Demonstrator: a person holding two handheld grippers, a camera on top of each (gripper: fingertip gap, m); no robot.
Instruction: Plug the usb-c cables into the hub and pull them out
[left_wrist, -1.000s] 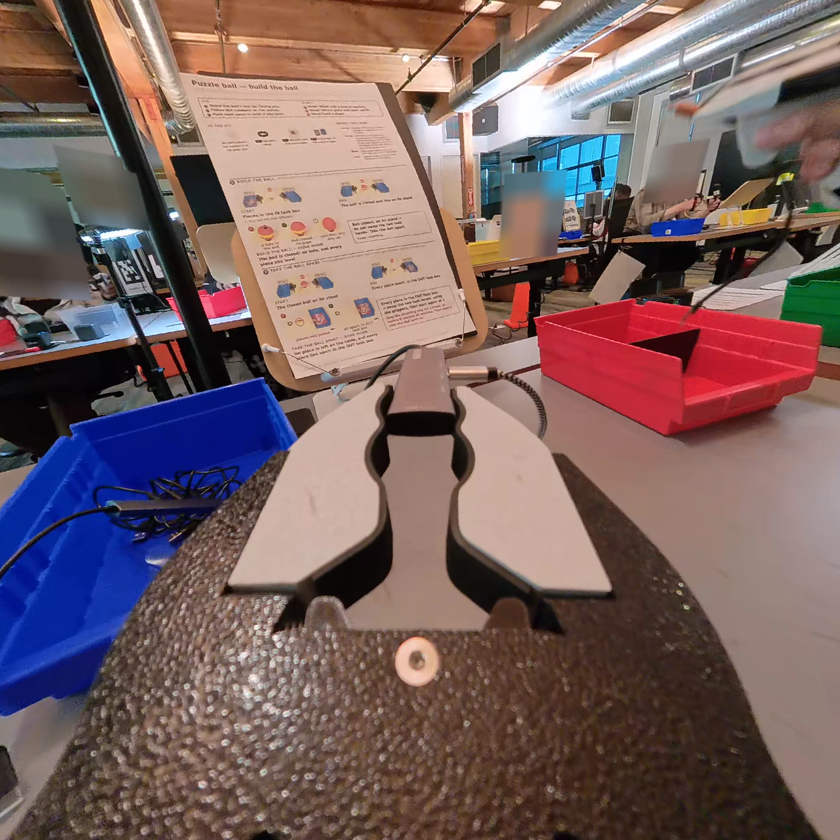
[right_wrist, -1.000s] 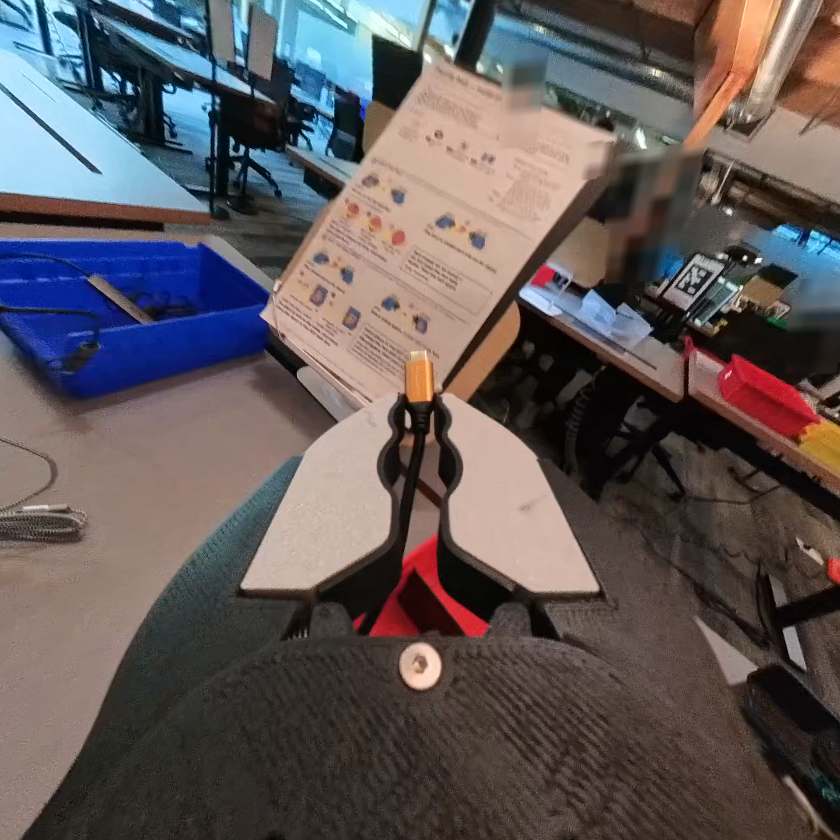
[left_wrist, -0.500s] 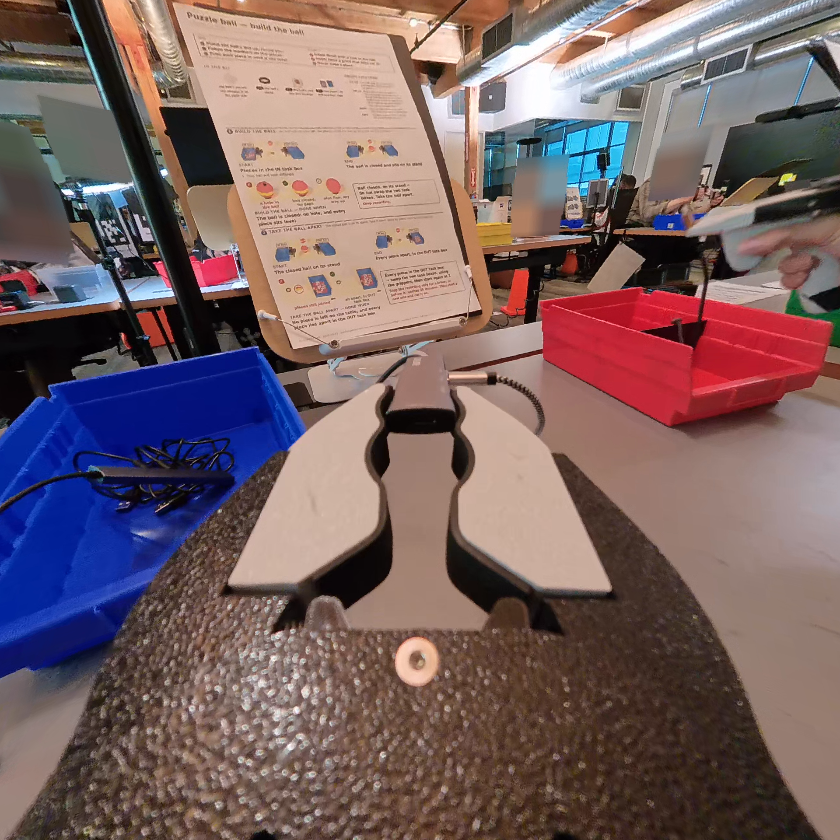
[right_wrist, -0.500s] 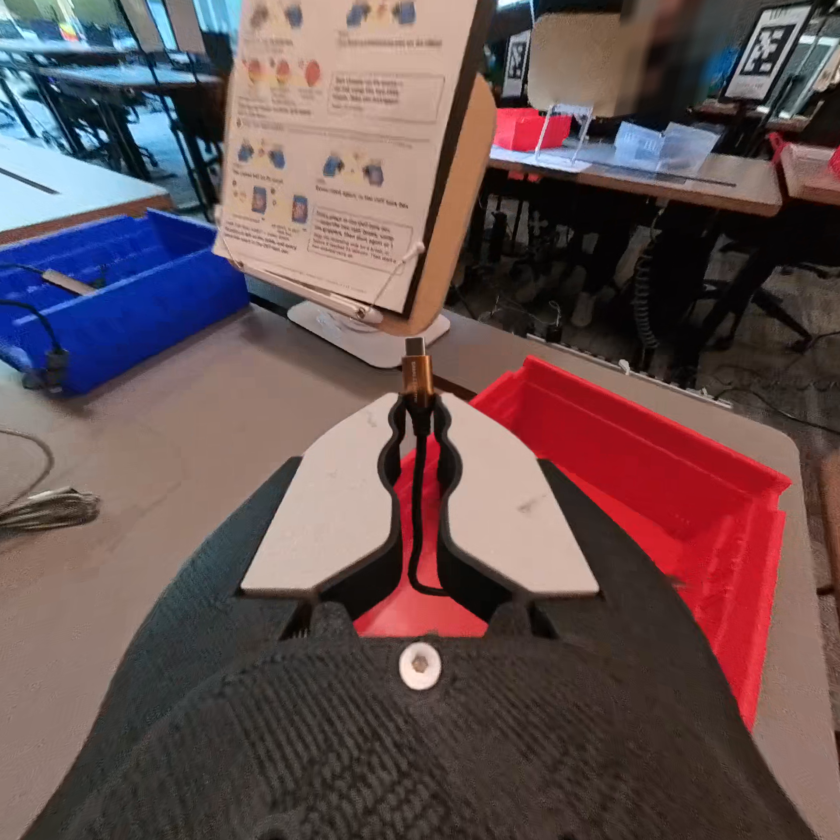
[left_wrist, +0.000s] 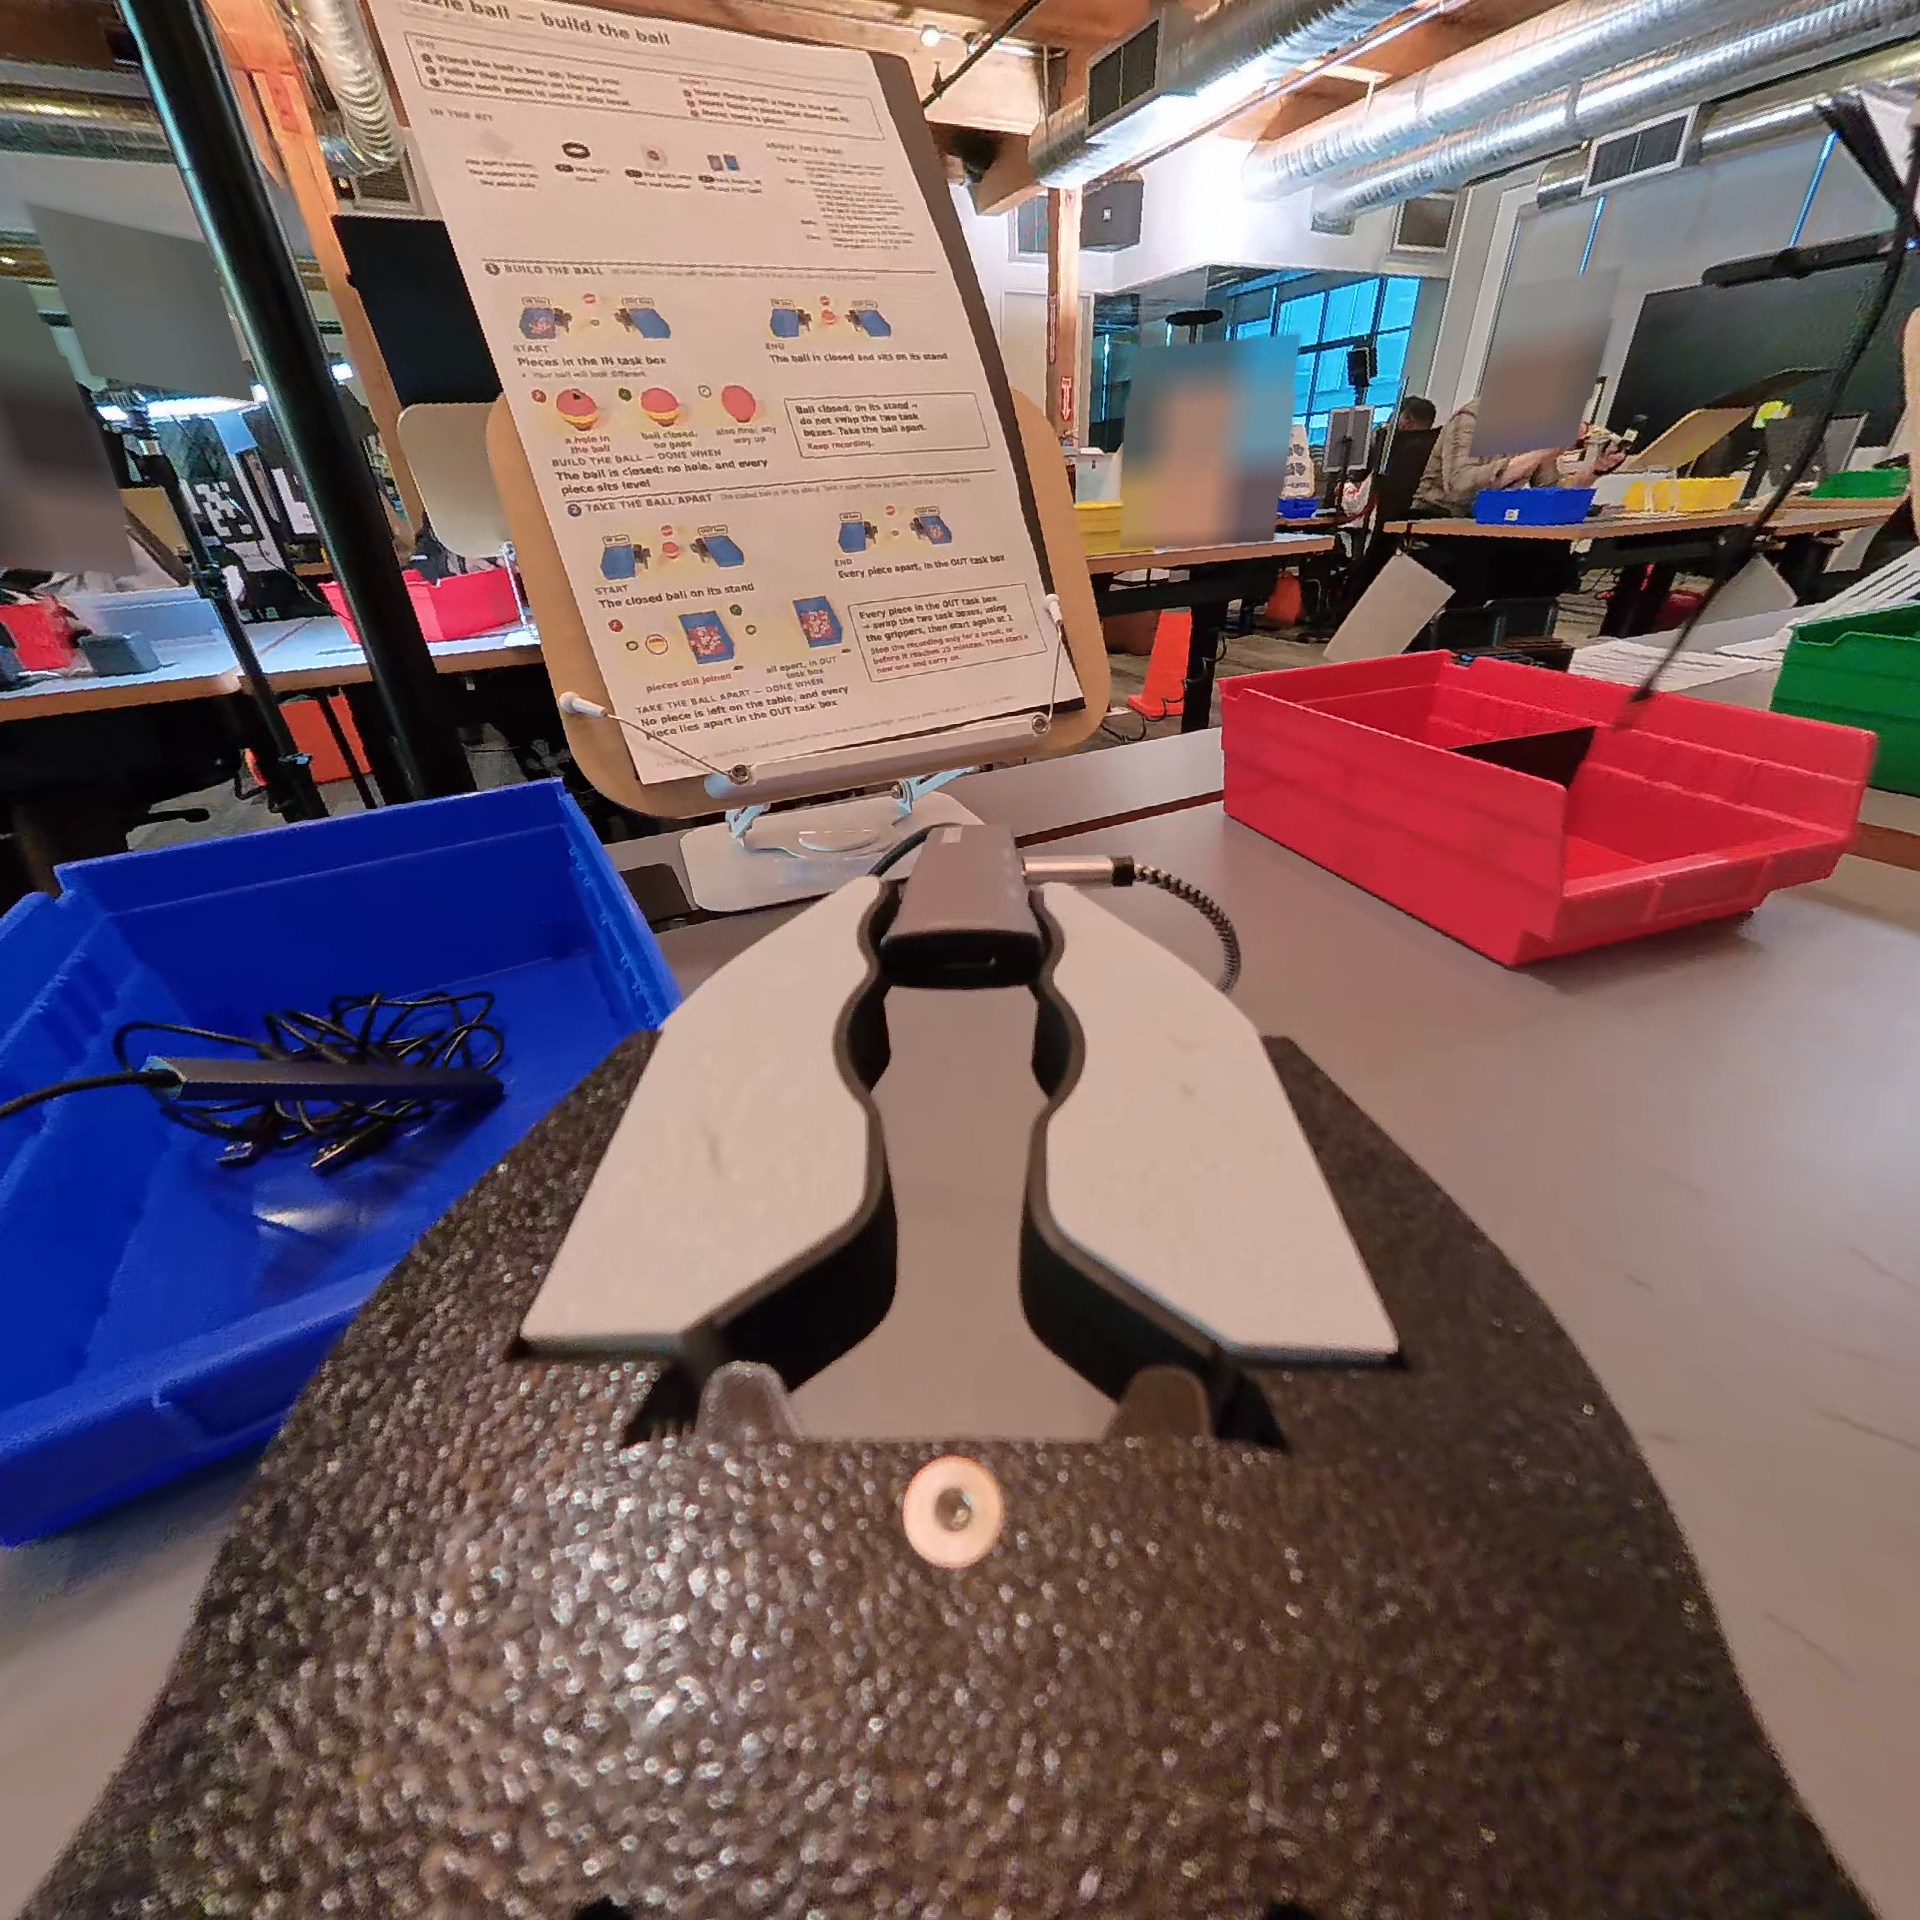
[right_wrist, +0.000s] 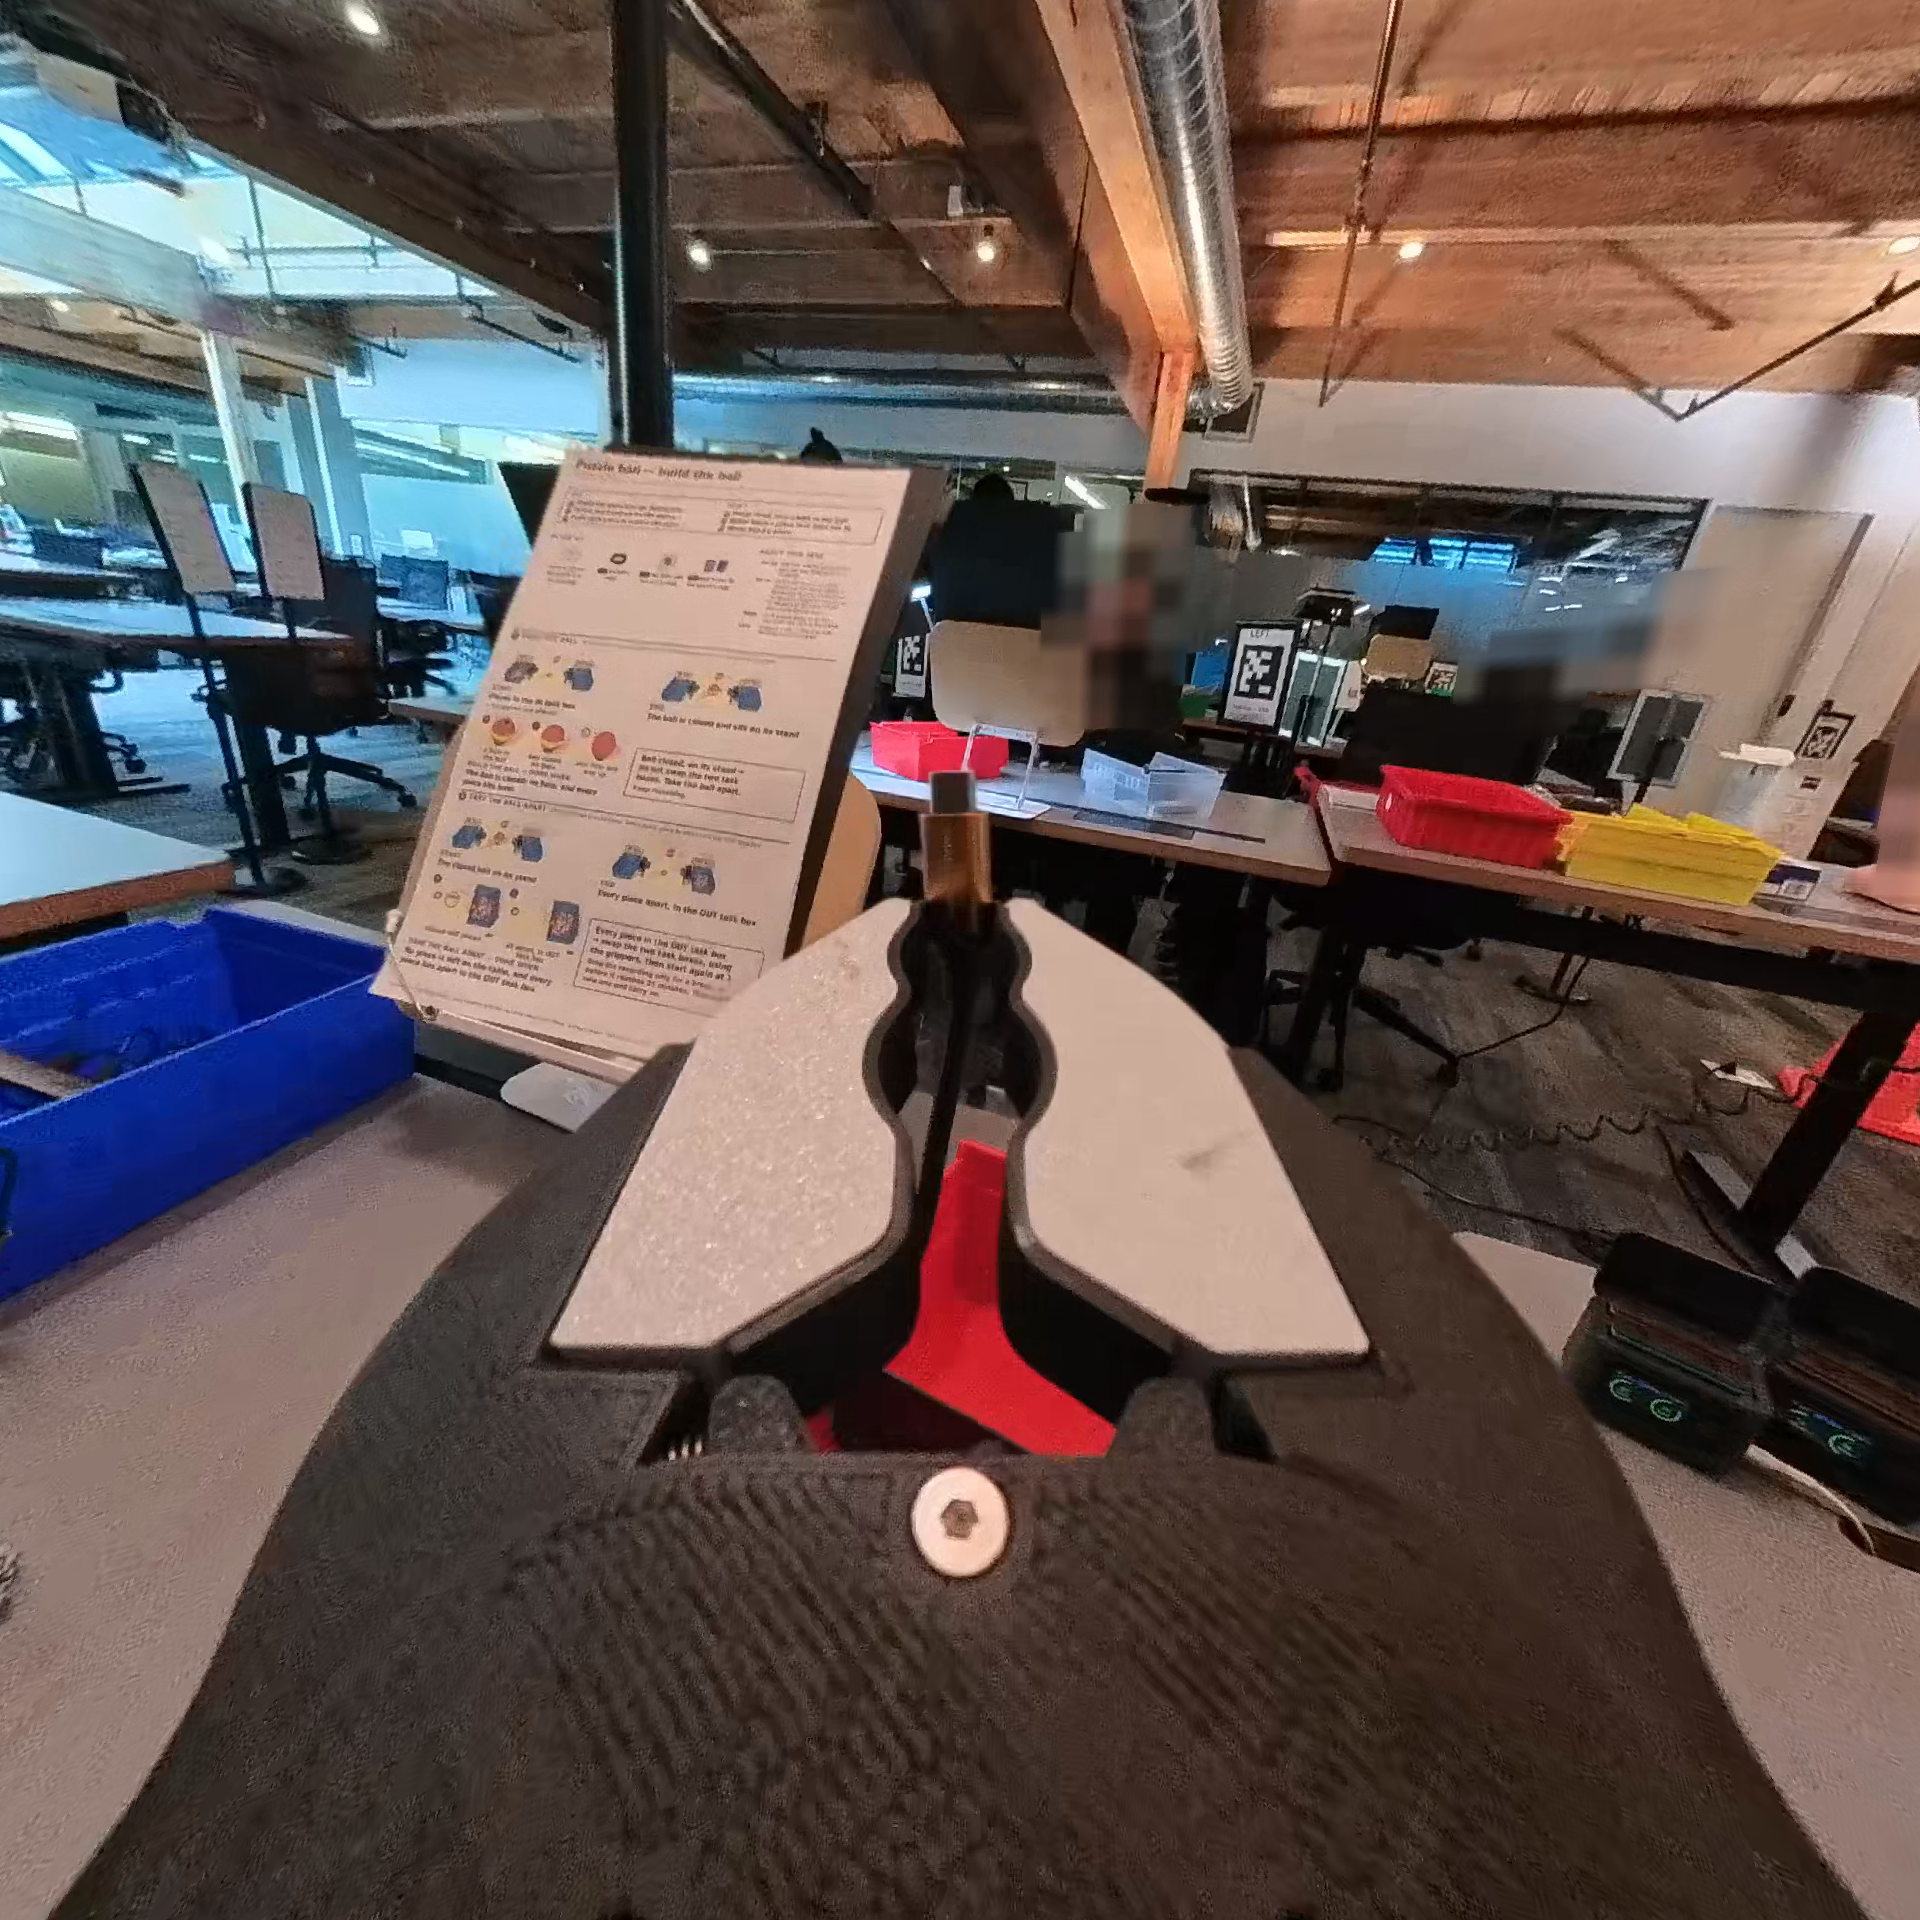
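A: Currently, left gripper has its fingers clamped on the grey hub, held over the surface; a braided cable is already plugged into its side.

B: Right gripper?

A: Fingers pinched on the orange-collared plug, raised above the red bin, well apart from the hub.

B: Step?

A: Probably bringing the plug over. Next calls for lining its tip up with a free port.

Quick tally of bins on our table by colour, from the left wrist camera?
Blue bin: 1
Red bin: 1
Green bin: 1, at the right edge, only partly in view
Total: 3
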